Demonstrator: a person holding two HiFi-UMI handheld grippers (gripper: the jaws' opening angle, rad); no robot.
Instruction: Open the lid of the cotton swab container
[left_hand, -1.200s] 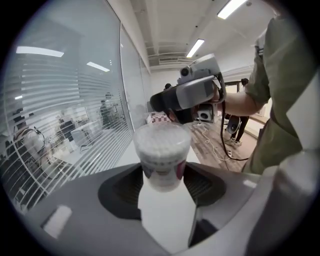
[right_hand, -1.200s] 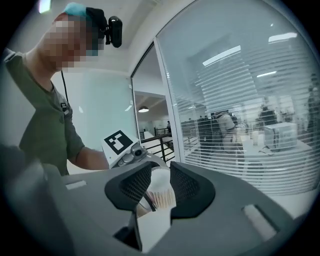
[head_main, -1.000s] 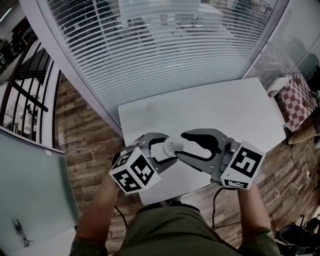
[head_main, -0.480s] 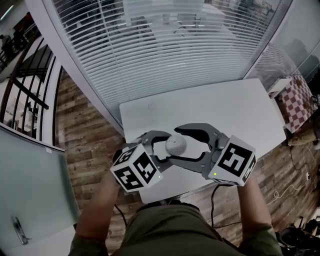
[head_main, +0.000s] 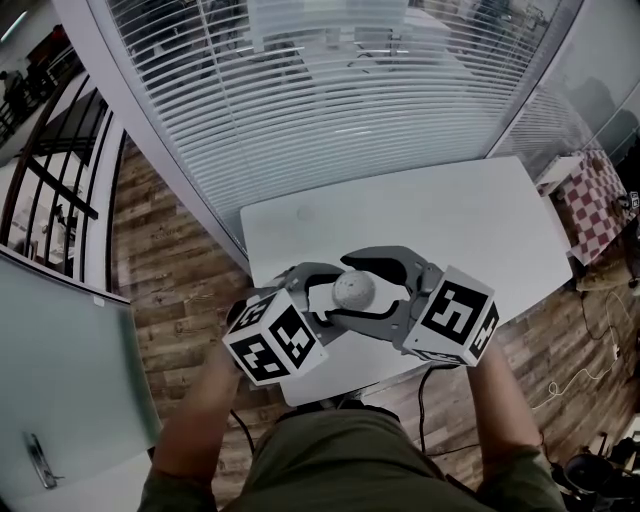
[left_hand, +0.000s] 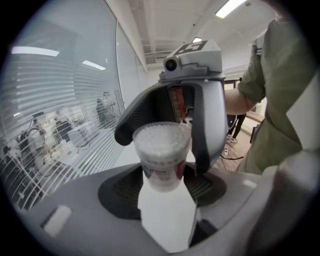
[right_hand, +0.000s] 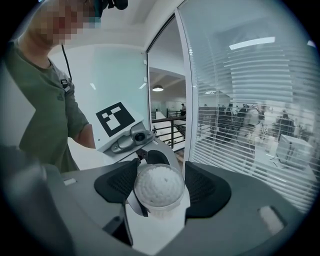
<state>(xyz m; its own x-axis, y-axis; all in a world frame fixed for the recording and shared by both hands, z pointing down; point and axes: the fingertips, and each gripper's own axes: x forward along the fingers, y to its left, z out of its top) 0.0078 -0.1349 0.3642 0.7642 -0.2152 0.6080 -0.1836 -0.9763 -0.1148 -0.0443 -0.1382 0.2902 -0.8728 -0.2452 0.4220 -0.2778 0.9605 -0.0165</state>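
Left gripper (left_hand: 162, 172) — clamped on the cotton swab container (left_hand: 161, 150), held above the table's (head_main: 470, 220) near edge | right gripper (right_hand: 159, 186) — jaws just opened wide, straddling its top, not pressing | risk: an off-centre close could twist the container loose, spilling swabs.

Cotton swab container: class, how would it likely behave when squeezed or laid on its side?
The cotton swab container is clear plastic packed with swabs, so probably light, and its wall may flex under a hard squeeze. Its round body would likely roll if laid down. Its smooth wall could slip, though the left gripper grips it with ribbed pads.
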